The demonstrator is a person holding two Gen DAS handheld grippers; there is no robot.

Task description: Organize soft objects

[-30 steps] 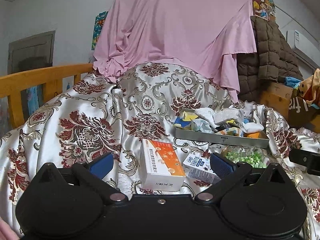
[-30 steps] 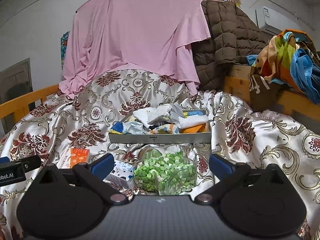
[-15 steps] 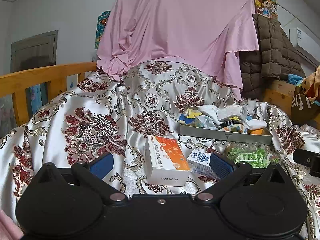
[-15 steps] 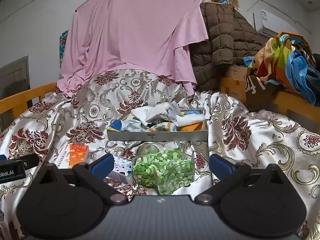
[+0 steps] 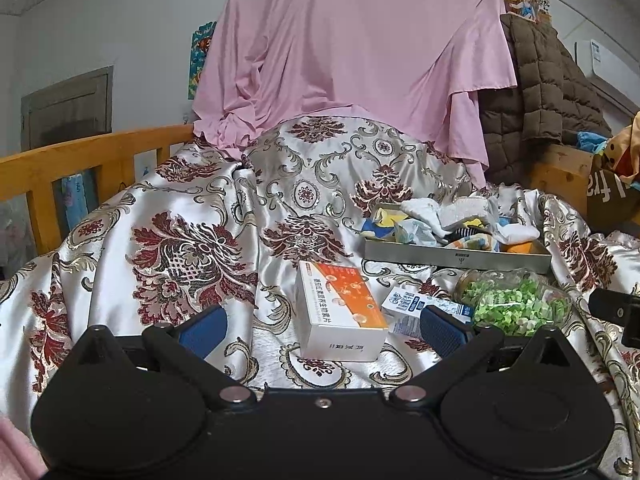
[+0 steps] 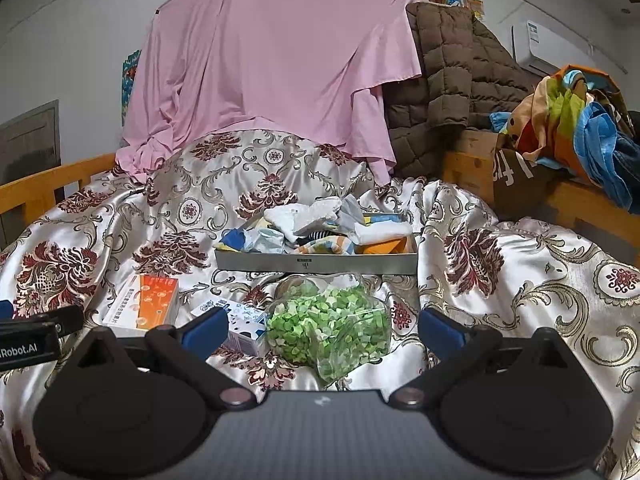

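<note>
A grey tray (image 5: 456, 257) (image 6: 316, 264) on the patterned bedspread holds a pile of socks and soft cloths (image 5: 448, 220) (image 6: 316, 224). A clear bag of green pieces (image 6: 328, 324) (image 5: 514, 300) lies in front of it. My left gripper (image 5: 322, 328) is open and empty, with an orange-and-white box (image 5: 340, 312) lying between its fingers' line of sight. My right gripper (image 6: 322, 328) is open and empty, just short of the green bag.
A small white-and-blue carton (image 5: 416, 308) (image 6: 240, 320) lies between the box and the bag. The orange box also shows in the right wrist view (image 6: 148, 304). A wooden bed rail (image 5: 80, 160) runs on the left. A pink sheet (image 6: 272, 64) and a brown quilted jacket (image 6: 452, 80) hang behind.
Both grippers have drawn back and risen slightly; the box, carton and bag sit a little farther from the fingers. Nothing was grasped or moved.
</note>
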